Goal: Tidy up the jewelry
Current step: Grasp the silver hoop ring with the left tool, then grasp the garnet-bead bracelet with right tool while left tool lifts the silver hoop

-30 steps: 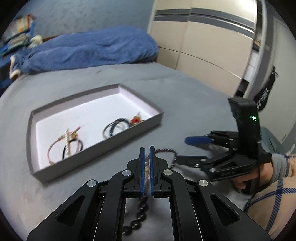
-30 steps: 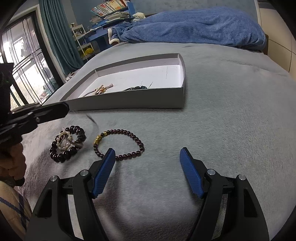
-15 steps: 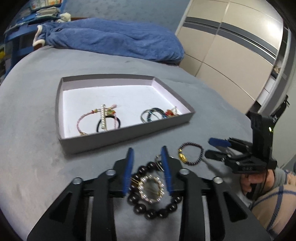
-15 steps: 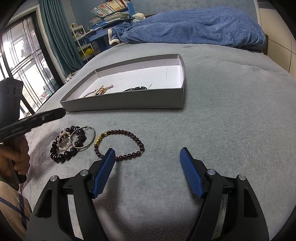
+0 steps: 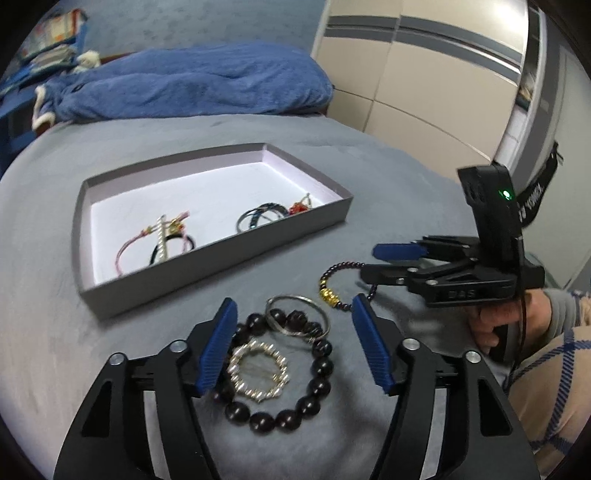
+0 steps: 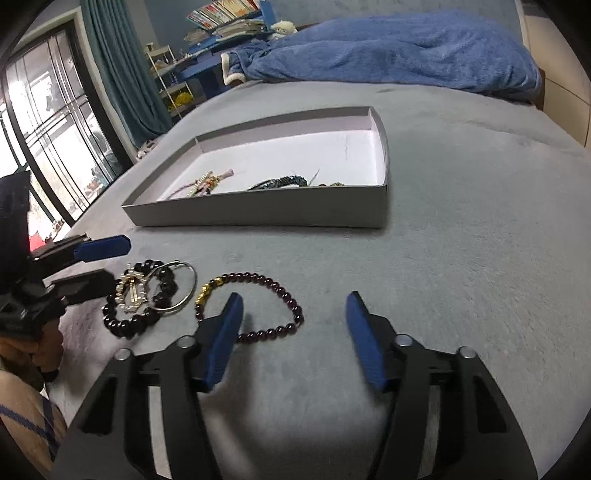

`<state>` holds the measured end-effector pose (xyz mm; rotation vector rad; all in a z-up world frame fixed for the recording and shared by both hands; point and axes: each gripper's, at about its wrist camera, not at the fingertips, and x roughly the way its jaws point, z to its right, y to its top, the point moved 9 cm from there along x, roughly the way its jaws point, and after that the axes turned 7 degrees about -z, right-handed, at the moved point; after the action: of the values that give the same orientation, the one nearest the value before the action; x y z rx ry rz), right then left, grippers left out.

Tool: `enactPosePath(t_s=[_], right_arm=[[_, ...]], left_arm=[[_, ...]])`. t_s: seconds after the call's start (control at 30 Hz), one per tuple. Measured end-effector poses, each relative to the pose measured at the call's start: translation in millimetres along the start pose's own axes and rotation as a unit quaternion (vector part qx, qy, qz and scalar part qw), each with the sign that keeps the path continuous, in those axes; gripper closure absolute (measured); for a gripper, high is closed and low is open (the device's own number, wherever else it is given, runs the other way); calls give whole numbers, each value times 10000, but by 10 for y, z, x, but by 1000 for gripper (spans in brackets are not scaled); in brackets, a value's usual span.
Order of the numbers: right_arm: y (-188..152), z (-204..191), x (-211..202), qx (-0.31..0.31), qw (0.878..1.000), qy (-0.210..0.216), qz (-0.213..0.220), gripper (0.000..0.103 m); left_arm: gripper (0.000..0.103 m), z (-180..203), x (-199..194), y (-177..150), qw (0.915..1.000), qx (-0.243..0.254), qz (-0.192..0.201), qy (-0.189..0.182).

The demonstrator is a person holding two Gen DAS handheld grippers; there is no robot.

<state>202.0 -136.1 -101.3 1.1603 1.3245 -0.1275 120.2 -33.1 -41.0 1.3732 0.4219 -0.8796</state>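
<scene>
A grey tray (image 5: 218, 254) (image 6: 258, 216) on the grey bed holds several bracelets. In front of it lie a black bead bracelet (image 5: 317, 373) (image 6: 122, 325), a silver spiky ring bracelet (image 5: 258, 369), a thin silver bangle (image 5: 295, 299) (image 6: 181, 284) and a dark red bead bracelet with gold beads (image 5: 330, 295) (image 6: 258, 306). My left gripper (image 5: 295, 343) (image 6: 99, 266) is open, its jaws either side of the black and silver bracelets. My right gripper (image 6: 291, 336) (image 5: 384, 262) is open over the red bead bracelet.
A blue blanket (image 5: 184, 88) (image 6: 388, 55) lies at the far end of the bed. Beige wardrobe doors (image 5: 424, 74) stand to the right. A window (image 6: 48, 147), a teal curtain (image 6: 118, 74) and shelves with books (image 6: 221, 22) are at the left.
My left gripper was shut on a silver bangle and has opened wide, leaving it on the bed by the black bracelet. My right gripper has moved forward over the red bead bracelet.
</scene>
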Motion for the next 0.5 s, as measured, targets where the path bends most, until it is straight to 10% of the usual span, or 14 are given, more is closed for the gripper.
enactPosePath(t_s=[0.27,0.5], right_arm=[[-56,47,-1,98,9999,-102,44,91],[-56,69,-15,155,9998,-97,92,92]], left_arm=[[27,168,342,-3,9946,809,-544,363],[27,93,504,4,9919,855,-790,507]])
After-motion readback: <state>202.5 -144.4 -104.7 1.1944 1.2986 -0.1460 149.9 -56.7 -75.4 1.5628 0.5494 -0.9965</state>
